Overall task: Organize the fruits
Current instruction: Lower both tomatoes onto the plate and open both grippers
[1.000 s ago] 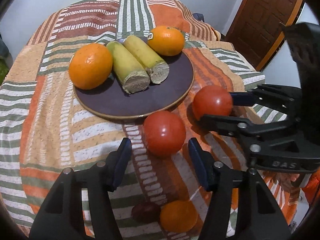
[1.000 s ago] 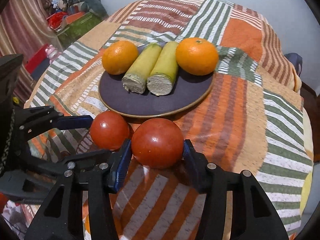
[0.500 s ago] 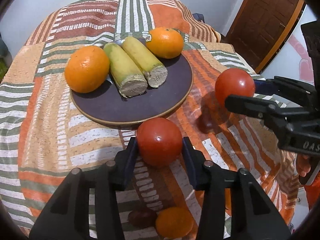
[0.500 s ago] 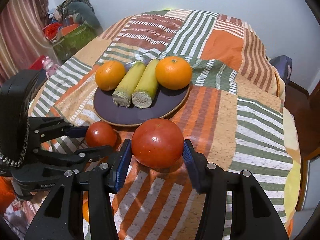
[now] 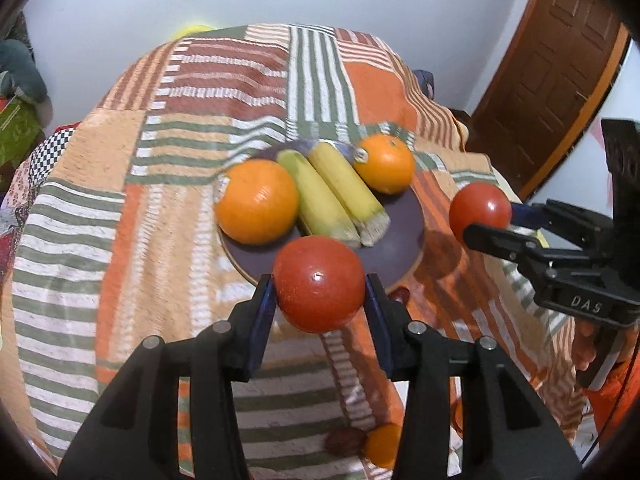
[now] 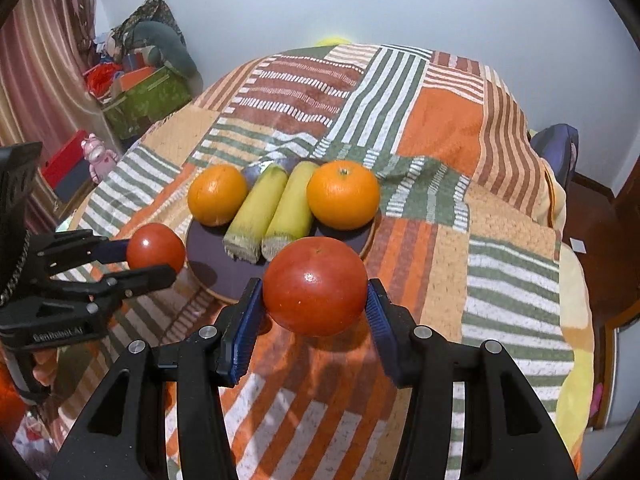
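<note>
While I have the left gripper [image 5: 319, 294] closed on one tomato [image 5: 318, 283], its blue pads [image 5: 261, 320] pressing the fruit's two flanks, I judge the step in hand to be carrying it over the near rim of the plate [image 5: 404, 236] and setting it down; the right gripper [image 6: 315, 302] is likewise clamped on a second tomato [image 6: 315, 286], which hangs above the cloth just in front of the plate; both fruits are off the bench. To do this well I want each tomato lowered until it rests on the bare dark front part of the plate before I ease the squeeze, since a round fruit let go high is likely to roll off the shallow rim; I would also bring the two in from opposite sides, so the grippers do not knock one another. On the plate lie two bananas [image 5: 336, 200] side by side, cut ends toward me, with one orange [image 5: 257, 201] touching the left banana and another orange [image 5: 385, 164] at the far right; the front is free. A small orange fruit [image 5: 382, 440] and a dark one [image 5: 346, 440] sit on the striped cloth [image 5: 120, 240] nearest me.
</note>
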The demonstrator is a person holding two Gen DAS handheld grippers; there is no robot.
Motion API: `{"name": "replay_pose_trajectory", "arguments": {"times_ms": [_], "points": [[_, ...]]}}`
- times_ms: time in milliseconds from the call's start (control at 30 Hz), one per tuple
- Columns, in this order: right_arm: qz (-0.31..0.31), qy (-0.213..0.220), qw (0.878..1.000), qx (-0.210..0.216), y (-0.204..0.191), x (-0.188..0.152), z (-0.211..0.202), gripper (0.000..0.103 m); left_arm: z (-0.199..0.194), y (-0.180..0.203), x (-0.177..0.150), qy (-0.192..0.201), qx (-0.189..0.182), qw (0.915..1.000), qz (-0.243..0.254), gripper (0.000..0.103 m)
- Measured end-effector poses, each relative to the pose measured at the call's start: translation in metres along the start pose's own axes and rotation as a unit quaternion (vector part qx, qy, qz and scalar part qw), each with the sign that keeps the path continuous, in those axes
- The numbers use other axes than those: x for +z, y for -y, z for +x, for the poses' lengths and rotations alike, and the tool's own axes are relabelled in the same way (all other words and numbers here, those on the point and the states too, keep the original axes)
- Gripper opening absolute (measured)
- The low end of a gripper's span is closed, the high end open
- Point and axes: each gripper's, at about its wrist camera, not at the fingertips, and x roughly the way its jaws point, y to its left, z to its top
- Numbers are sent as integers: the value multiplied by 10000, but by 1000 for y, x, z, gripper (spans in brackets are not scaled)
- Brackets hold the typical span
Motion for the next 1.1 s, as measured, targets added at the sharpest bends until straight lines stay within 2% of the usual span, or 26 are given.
{"name": "replay_pose_trajectory", "arguments": {"times_ms": [333, 700, 967, 1033, 1100], "points": [[28, -60, 10000, -22, 4, 18, 27, 48, 22, -13, 16, -70, 59, 9999, -120, 44], [-18, -277, 9996, -110, 8, 17, 50, 48, 47, -16, 15, -256, 4, 9995, -157, 44], [57, -368, 9993, -54, 9, 17, 52, 49, 54, -14, 15, -414, 91, 9990, -126, 45], [53, -379, 9993, -34, 8, 17, 52, 49, 50, -14, 15, -343, 81, 9993, -156, 51], [38, -357, 9994, -8, 6, 18, 49, 53, 42, -14, 15, -219, 103, 9996, -176, 63]]}}
